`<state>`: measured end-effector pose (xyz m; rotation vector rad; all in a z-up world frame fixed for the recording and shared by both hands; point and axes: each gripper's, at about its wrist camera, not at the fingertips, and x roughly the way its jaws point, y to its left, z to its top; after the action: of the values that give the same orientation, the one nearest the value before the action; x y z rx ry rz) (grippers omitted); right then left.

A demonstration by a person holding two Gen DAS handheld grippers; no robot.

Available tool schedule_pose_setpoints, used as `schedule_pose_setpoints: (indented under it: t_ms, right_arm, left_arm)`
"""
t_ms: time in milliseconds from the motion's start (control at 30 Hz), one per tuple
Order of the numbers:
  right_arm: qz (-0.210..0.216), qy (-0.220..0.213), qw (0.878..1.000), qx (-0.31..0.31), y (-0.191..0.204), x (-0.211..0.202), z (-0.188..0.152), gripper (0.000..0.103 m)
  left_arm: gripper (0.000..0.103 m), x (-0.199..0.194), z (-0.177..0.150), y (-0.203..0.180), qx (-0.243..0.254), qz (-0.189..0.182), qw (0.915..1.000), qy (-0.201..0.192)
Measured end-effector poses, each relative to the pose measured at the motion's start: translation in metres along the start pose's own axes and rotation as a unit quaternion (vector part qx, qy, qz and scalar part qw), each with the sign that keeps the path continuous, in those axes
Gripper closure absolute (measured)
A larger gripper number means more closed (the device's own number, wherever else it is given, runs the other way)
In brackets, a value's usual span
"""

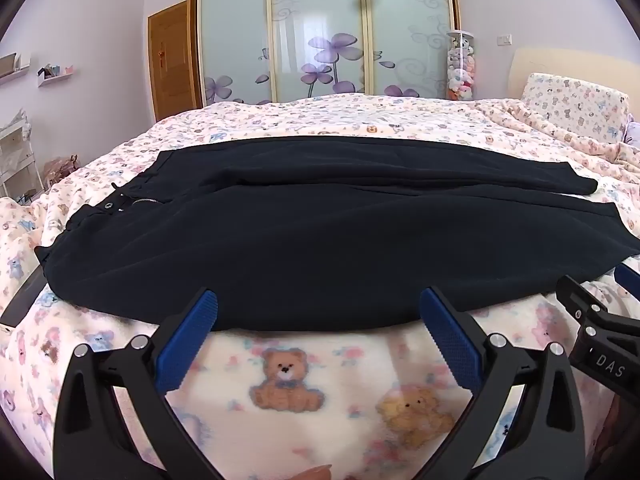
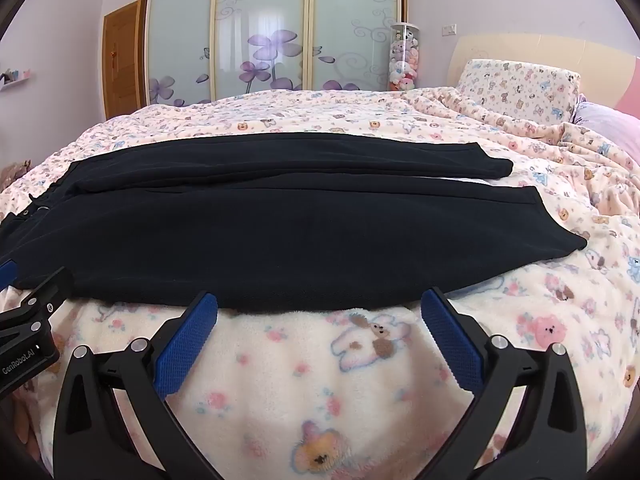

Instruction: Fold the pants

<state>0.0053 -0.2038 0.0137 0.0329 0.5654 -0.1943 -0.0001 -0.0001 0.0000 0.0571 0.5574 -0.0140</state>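
Item: black pants point(image 1: 320, 232), spread flat across mid-frame on the teddy-print blanket point(image 1: 280, 380), legs side by side ready for folding; my left claw point(image 1: 318, 308) and right claw point(image 2: 319, 308), both spread wide and empty, poised at the near hem.

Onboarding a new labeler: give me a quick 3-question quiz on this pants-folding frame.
1. True or false: the left gripper is shut on the black pants.
2. Multiple choice: the waistband end of the pants lies toward which side? A) the person's left B) the person's right C) it is hidden under a pillow
3. Fill in: the pants lie spread on a bed blanket printed with ____.

Key
1. False. Both the left gripper and the right gripper are open, at the near edge of the pants.
2. A
3. Teddy bears
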Motion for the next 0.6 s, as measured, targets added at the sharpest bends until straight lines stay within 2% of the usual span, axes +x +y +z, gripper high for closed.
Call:
schedule_pose_setpoints:
  t_ms: [600]
  right_arm:
    - [0.000,0.001,1.000,0.000,0.0001,0.0000,0.0000,0.001]
  left_arm:
    - [0.002,-0.0001,0.0000,0.0003,-0.003,-0.002,1.0000,0.000]
